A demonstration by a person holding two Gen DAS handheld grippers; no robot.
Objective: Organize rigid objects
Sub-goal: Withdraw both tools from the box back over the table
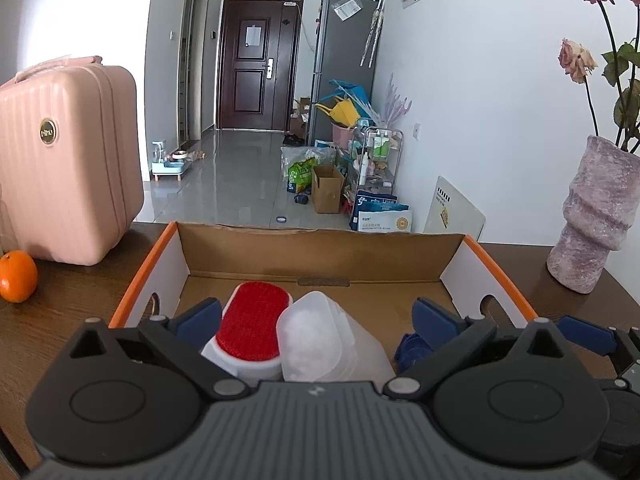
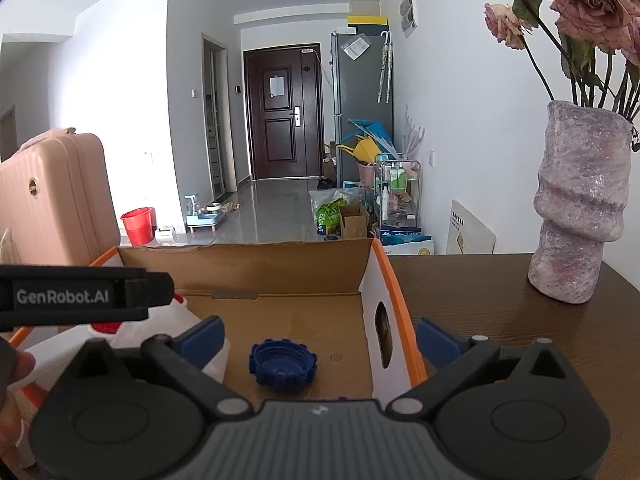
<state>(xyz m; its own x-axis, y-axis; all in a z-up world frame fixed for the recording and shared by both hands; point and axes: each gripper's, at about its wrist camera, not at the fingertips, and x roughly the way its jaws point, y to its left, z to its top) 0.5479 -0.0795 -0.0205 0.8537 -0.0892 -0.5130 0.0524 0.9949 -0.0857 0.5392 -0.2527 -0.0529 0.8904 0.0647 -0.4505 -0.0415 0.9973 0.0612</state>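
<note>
Three objects lie inside the open cardboard box (image 1: 320, 252), which has orange-edged white side walls and sits on the dark wooden tabletop (image 1: 60, 320). In the left wrist view a white brush with a red bristle pad (image 1: 250, 326) lies at about 7 o'clock on the box floor, and a frosted translucent container (image 1: 320, 336) rests just beside it on its 3 o'clock side, the two apparently touching. A blue ridged cap (image 2: 282, 364) lies on the box floor toward the right wall; in the right wrist view it sits at 6 o'clock, open side up. The left gripper (image 1: 316, 322) hangs over the brush and container with its jaws spread wide, the blue pads standing clear on either side and pressing on neither. The right gripper (image 2: 320, 340) is likewise wide open and holds nothing: its left pad is inside the box above the floor, its right pad outside the right wall, with the cap lying loose between and below them. Outward on the tabletop, a pink ribbed case (image 1: 68, 160) stands upright at 10 o'clock from the box, with an orange (image 1: 17, 276) just beside its lower left corner. At 2 o'clock a mauve textured vase (image 2: 580, 204) with faded roses (image 2: 588, 0) stands well apart from the box. A dark door (image 1: 258, 64) closes the hallway at 12 o'clock.
</note>
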